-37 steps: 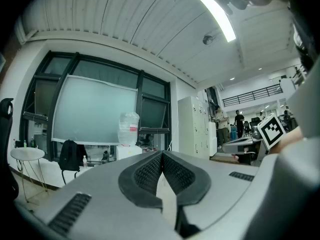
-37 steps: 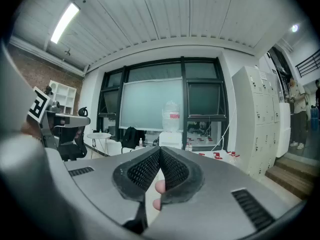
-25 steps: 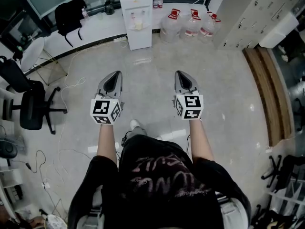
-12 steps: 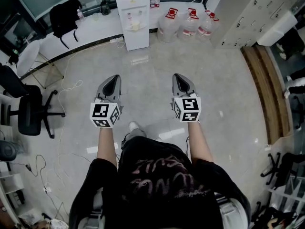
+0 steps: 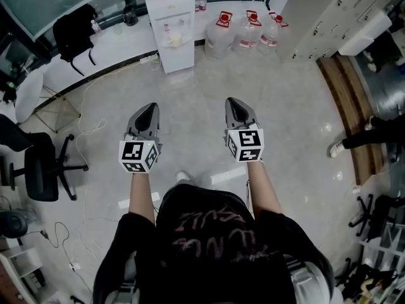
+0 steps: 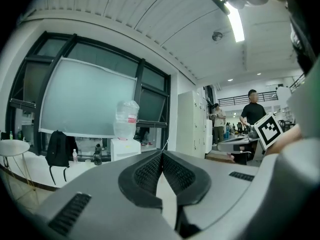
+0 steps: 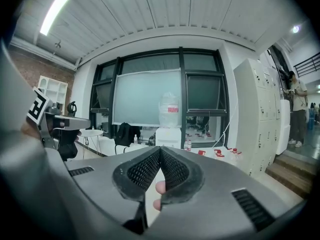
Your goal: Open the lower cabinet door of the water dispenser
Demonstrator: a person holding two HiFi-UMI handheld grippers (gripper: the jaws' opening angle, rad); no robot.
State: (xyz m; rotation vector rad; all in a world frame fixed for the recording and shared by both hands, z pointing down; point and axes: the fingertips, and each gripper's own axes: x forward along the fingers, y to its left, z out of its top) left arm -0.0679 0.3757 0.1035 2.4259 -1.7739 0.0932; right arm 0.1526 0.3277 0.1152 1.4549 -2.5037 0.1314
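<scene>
- Floor (image 5: 297,113): pale glossy tile, loose cables at near left.
- Locker bank (image 5: 342,11): white, far right.
- Window ledge (image 5: 114,49): white, runs along far left.
- Water dispenser (image 5: 171,27): white, far, left of centre, against ledge; well apart from both grippers. Clear inverted bottle (image 6: 127,118) w/ red label on top, contents not readable. Lower cabinet door too small to make out.
- Office chair (image 5: 41,163): black, left.
- Water jugs (image 5: 247,33): 3, clear, red caps, on floor just right of dispenser; fill level unclear.
- Backpack (image 5: 73,33): black, on ledge.
- Left gripper (image 5: 150,106): mid-floor, pointing far; fingers together, nothing btwn.
- Right gripper (image 5: 233,101): beside it, same heading; fingers together, nothing btwn.
</scene>
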